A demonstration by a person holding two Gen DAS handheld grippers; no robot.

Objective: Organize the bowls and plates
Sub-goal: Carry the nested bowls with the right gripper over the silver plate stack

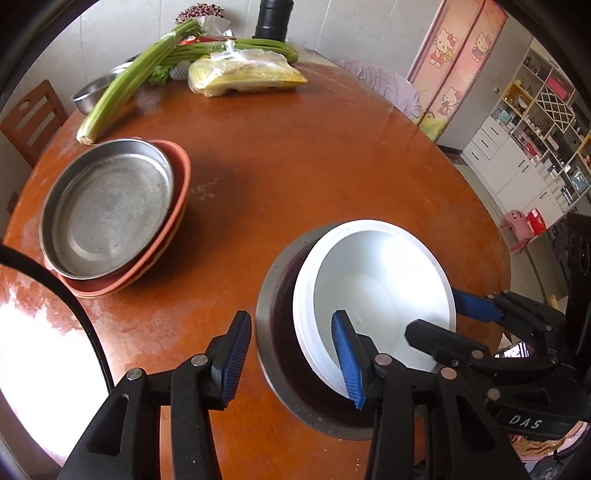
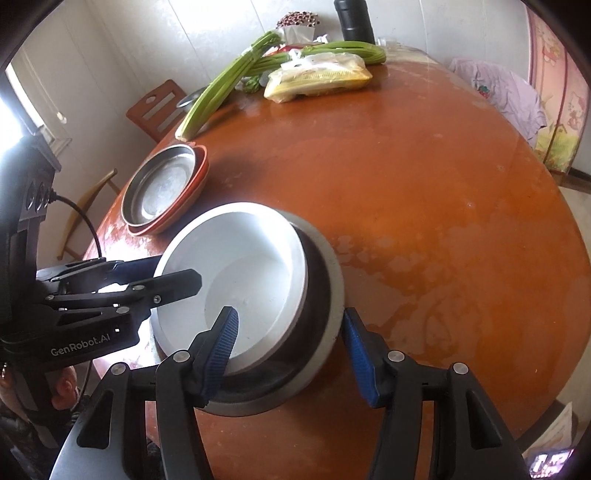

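A white bowl (image 1: 373, 288) sits tilted inside a larger grey metal bowl (image 1: 275, 332) near the table's front edge; both also show in the right wrist view, the white bowl (image 2: 236, 273) and the metal bowl (image 2: 325, 295). My left gripper (image 1: 291, 354) is open, one finger inside the white bowl, the other outside the metal bowl's left rim. My right gripper (image 2: 291, 339) is open, straddling both bowls' right rims. A steel plate (image 1: 110, 206) lies stacked on an orange plate (image 1: 177, 206) at the left.
Round brown table (image 1: 314, 166). At its far side lie celery stalks (image 1: 125, 81), a yellow bagged packet (image 1: 243, 74), a small steel bowl (image 1: 90, 94) and a black flask (image 1: 273, 18). A wooden chair (image 1: 29, 118) stands at the left.
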